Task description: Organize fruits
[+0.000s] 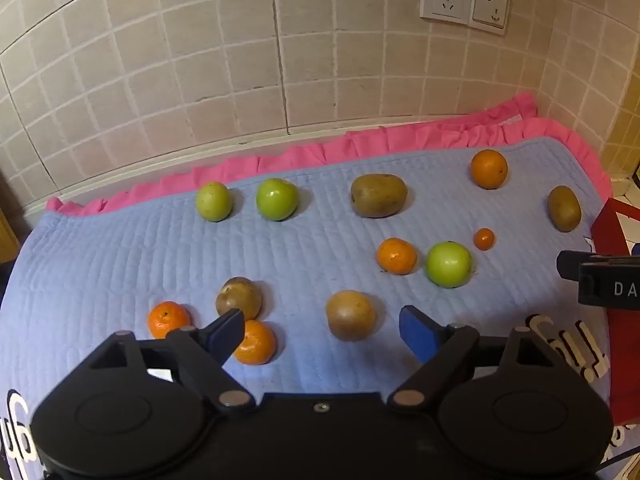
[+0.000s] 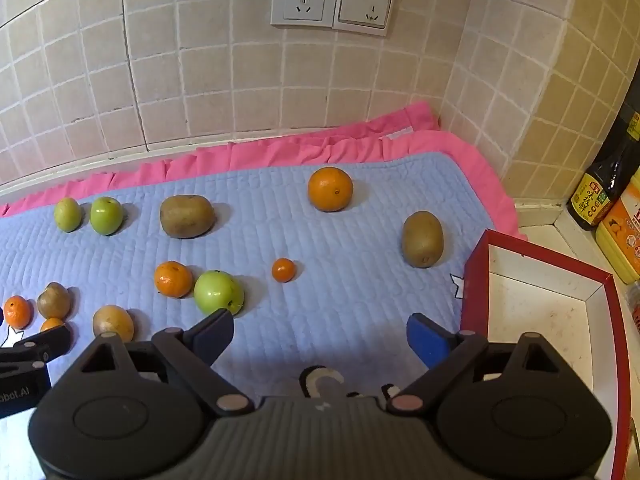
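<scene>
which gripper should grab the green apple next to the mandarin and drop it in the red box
Right. The right gripper hangs open just before the green apple, with the red box on its own side. The left gripper sits farther from both.

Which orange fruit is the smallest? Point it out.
The tiny orange fruit lying alone mid-cloth, between the green apple and the upright kiwi. It is far smaller than the big orange or the tangerine.
</scene>
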`<state>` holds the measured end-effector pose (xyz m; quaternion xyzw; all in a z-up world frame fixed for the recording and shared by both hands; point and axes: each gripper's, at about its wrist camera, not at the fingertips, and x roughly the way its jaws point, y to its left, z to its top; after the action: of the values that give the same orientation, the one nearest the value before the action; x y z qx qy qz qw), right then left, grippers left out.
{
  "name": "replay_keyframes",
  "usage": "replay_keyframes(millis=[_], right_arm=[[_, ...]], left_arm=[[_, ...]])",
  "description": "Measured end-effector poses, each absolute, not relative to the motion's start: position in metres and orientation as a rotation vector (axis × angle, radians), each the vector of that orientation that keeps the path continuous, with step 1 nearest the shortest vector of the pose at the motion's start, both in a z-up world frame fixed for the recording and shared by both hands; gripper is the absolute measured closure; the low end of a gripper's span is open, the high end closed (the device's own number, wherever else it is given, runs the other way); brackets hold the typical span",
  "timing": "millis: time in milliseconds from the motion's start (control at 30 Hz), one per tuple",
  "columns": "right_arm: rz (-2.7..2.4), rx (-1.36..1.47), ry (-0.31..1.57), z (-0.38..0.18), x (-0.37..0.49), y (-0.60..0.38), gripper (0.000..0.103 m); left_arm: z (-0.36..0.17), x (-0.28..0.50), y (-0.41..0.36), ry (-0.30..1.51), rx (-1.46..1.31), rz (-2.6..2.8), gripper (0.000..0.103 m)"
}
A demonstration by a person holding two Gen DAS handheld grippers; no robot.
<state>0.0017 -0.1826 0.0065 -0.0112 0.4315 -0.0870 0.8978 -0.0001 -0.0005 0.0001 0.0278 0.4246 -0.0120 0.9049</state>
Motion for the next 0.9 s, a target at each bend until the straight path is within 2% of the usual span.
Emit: replay_keyframes(millis=[900], right_arm=[[-0.180,-0.027,0.900,0.003,0.004,-0.182,0.008]], left_arm=[[0.000,0.004,-0.002,0.895,0.016,-0.054,0.003]])
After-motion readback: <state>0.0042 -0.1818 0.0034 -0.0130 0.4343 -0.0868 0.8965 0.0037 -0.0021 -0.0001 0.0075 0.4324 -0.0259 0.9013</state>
